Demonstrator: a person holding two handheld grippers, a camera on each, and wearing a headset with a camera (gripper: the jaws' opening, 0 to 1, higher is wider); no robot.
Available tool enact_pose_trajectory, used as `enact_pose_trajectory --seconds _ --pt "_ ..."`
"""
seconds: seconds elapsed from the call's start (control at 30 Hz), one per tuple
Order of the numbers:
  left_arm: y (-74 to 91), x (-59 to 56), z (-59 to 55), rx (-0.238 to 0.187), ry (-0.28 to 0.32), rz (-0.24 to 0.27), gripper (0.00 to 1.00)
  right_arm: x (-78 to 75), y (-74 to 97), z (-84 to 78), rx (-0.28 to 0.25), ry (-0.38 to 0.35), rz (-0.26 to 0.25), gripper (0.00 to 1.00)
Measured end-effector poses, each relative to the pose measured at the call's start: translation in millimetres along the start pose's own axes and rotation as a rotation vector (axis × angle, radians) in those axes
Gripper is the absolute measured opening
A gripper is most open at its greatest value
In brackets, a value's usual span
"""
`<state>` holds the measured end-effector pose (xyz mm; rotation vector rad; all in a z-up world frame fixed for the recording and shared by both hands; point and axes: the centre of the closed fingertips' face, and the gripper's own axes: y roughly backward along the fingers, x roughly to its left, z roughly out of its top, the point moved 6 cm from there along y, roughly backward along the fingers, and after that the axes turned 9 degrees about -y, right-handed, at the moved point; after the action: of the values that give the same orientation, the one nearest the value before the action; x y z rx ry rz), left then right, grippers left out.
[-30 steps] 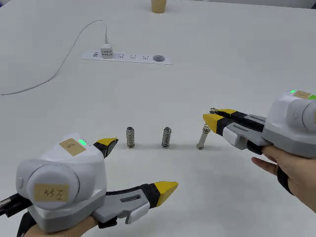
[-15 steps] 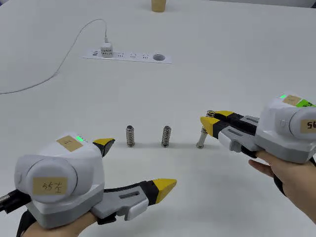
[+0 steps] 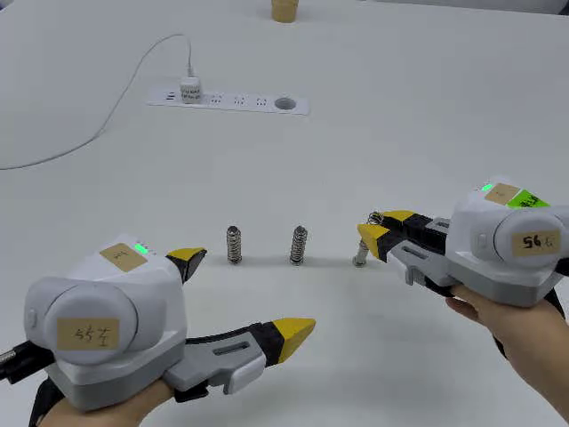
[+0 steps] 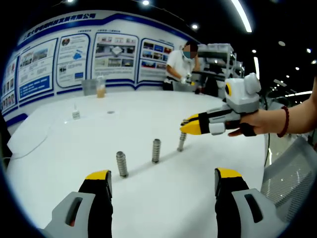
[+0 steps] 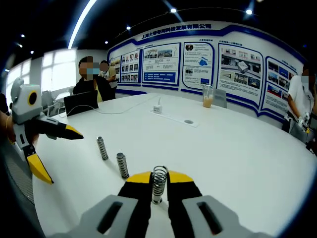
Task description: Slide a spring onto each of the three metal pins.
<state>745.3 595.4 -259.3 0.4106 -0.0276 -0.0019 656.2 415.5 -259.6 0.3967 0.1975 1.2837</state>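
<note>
Two metal pins stand in a row on the white table, each wearing a spring: the left one [image 3: 234, 245] [image 4: 122, 164] [image 5: 102, 148] and the middle one [image 3: 300, 245] [image 4: 156, 150] [image 5: 122, 165]. The third pin [image 3: 360, 259] [image 4: 182, 142] stands to their right. My right gripper [image 3: 375, 228] [image 5: 158, 174] is shut on a spring [image 5: 159, 184] [image 3: 377, 218], held right over that pin's top. My left gripper [image 3: 244, 294] [image 4: 162, 178] hovers open near the table's front, short of the left pin, with nothing between its fingers.
A white power strip [image 3: 229, 101] with a plugged charger and a trailing cable [image 3: 116, 105] lies farther back. A tan cup [image 3: 284, 9] stands at the far edge. People sit and stand around the table's far sides [image 5: 94, 82].
My right gripper has come down and slightly back with the spring, closing over the third pin, which shows less of its length. The left gripper has barely shifted.
</note>
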Motion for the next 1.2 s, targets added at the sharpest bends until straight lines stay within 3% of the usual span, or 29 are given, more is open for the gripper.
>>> enact_pose_trajectory --seconds 0.63,1.2 --pt "1.1 1.3 -1.3 0.008 -0.006 0.007 0.85 0.2 -9.1 -20.3 0.072 -0.039 0.002 0.12" --pt "1.5 2.9 -2.5 0.021 -0.020 0.016 0.83 2.1 -10.4 -24.3 0.083 -0.097 0.009 0.12"
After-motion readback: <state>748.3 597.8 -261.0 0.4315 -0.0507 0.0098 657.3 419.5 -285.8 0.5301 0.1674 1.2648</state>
